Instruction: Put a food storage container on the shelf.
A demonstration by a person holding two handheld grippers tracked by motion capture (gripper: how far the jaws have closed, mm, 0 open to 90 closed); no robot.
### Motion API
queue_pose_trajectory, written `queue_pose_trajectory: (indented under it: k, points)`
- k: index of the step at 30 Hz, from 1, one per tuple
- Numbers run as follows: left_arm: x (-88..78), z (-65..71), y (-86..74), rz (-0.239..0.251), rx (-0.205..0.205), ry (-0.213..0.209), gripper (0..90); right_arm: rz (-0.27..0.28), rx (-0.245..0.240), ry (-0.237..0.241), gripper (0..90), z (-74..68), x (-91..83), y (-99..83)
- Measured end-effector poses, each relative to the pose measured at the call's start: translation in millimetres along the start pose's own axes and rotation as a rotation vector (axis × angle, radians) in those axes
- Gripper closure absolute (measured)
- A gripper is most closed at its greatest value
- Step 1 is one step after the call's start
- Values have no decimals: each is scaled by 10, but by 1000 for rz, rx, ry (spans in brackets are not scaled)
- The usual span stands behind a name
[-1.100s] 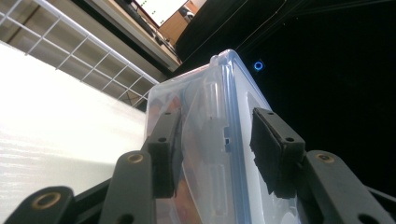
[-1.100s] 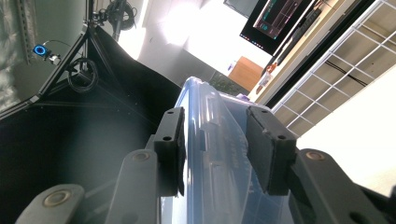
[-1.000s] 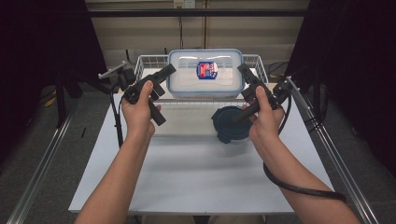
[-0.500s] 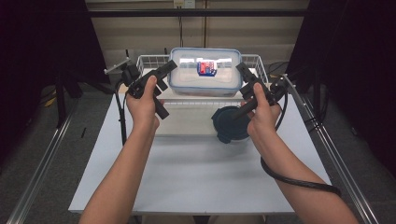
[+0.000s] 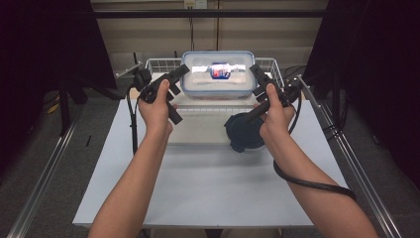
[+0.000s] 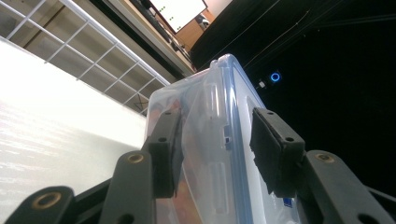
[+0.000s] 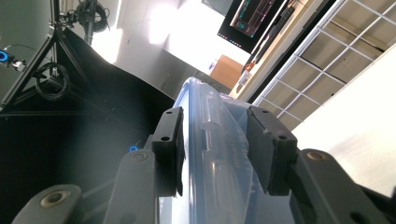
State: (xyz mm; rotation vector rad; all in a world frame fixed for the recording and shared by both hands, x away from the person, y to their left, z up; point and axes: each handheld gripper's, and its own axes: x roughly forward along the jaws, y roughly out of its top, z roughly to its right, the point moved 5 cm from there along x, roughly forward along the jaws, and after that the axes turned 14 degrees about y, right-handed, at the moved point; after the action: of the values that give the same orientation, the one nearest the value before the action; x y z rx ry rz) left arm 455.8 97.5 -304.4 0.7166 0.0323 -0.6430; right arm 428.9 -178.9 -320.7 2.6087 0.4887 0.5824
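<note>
Aloft, both forearms outstretched, left tool [image 5: 179, 73] and right tool [image 5: 254, 72] each pinching an end of the clear box [image 5: 218, 74].

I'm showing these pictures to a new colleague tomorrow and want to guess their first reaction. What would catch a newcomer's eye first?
First, the clear lidded container held up at the table's far edge, in front of the white wire basket, with the left gripper on one end and the right gripper on the other. Next, the red and blue item seen through its lid, and the dark round lid on the white table under the right hand.
</note>
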Motion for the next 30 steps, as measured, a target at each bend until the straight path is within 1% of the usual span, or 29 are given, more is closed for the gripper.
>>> queue_pose_trajectory:
  k: [1, 2, 3, 5, 7, 9, 10, 12, 13, 14, 15, 16, 17, 18, 19, 22, 24, 25, 26, 27, 28, 30]
  points:
    - [12, -10, 6, 5, -2, 6, 547, 1, 8, -3, 581, 21, 29, -6]
    - [20, -12, 10, 4, -9, 8, 547, -1, 5, -7, 581, 30, 38, -7]
    - [25, -28, 16, 1, -1, 12, 547, -1, 5, -7, 581, 30, 38, -7]
    - [44, -49, 29, 1, -13, 14, 547, -15, 10, -15, 581, 56, 81, -11]
    - [49, -77, 29, -2, -15, 18, 547, -21, 7, -22, 580, 72, 98, -20]
    - [53, -86, 36, -1, -27, 20, 547, -23, 11, -17, 580, 76, 105, -25]
    - [62, -99, 44, 5, -23, 26, 546, -30, 19, -23, 579, 83, 111, -33]
    - [66, -115, 45, 1, -12, 32, 547, -29, 13, -31, 577, 111, 131, -45]
    - [71, -110, 48, 0, -31, 31, 547, -32, 17, -31, 576, 116, 139, -51]
    - [74, -126, 51, 1, -21, 33, 547, -33, 18, -34, 576, 119, 148, -53]
    - [81, -131, 55, 1, -29, 33, 547, -37, 11, -34, 576, 126, 155, -54]
    - [87, -143, 58, 0, -29, 31, 547, -41, 17, -38, 576, 124, 172, -52]
    - [96, -135, 62, 6, -51, 31, 547, -41, 17, -38, 576, 124, 172, -52]
    - [106, -151, 66, 3, -48, 34, 546, -41, 9, -36, 576, 130, 182, -51]
    - [113, -164, 63, 2, -38, 34, 547, -47, 17, -45, 578, 137, 187, -54]
    - [140, -169, 57, -7, -47, 39, 544, -42, 16, -50, 577, 163, 198, -49]
    - [162, -173, 54, 0, -57, 38, 544, -46, 11, -55, 575, 177, 203, -52]
    - [172, -184, 53, -5, -54, 47, 544, -47, 2, -57, 575, 193, 204, -51]
    - [177, -190, 48, -8, -51, 45, 543, -43, 9, -65, 575, 206, 208, -55]
    - [191, -187, 49, -3, -63, 45, 543, -46, 7, -63, 574, 214, 207, -58]
    - [201, -190, 50, -4, -61, 45, 542, -43, 2, -65, 573, 224, 211, -55]
    - [221, -197, 50, -5, -56, 42, 542, -45, 10, -69, 571, 230, 212, -53]
